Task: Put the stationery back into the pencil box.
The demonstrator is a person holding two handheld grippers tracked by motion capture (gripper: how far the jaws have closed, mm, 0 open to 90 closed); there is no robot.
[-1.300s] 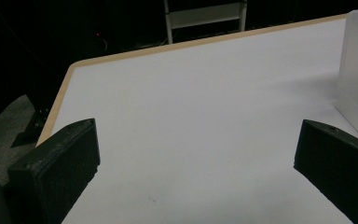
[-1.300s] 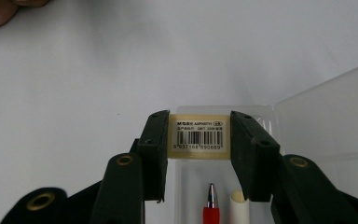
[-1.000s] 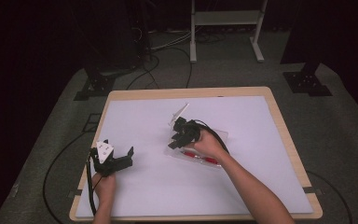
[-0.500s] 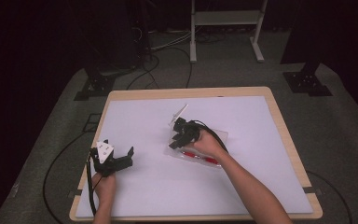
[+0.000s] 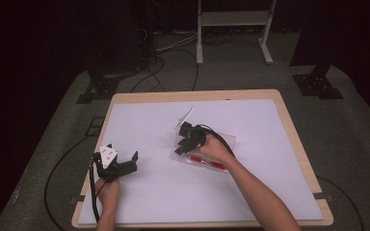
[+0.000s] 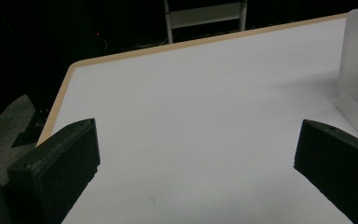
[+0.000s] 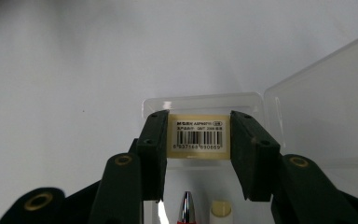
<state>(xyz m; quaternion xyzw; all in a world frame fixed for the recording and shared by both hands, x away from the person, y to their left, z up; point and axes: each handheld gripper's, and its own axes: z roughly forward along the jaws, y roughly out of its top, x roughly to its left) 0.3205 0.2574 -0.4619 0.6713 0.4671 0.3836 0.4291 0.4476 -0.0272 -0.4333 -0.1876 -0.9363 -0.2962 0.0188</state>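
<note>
A white-topped table [image 5: 270, 192] with a pale wooden rim carries both of the person's hands, each holding a black two-jaw gripper.

The right forearm enters the high view from about 5 o'clock and runs diagonally toward the table's centre. The right hand [image 5: 215, 149] wraps the right gripper [image 5: 189, 137], which points toward 10 o'clock and tips down onto a clear plastic case [image 5: 224, 142] lying just right of the table's middle. In the right gripper view the two jaws are clamped on a small cream eraser [image 7: 199, 136] with a barcode label facing the camera, one jaw on each side of it. The eraser sits at the far end of the case's open tray, against its clear wall. Below it, toward 6 o'clock in that view, the silver tip of a red pen [image 7: 187, 207] and the end of a cream stick [image 7: 221, 210] lie side by side in the tray. The case's transparent lid [image 7: 326, 112] stands open at 3 o'clock.

The left hand [image 5: 107, 190] comes in from 6 o'clock near the table's left front edge and holds the left gripper [image 5: 125, 163] low over the bare surface, pointing toward 2 o'clock. Its jaws stand wide apart with nothing between them, as the left gripper view shows. A black cable [image 5: 93, 192] trails back from it over the table edge.
</note>
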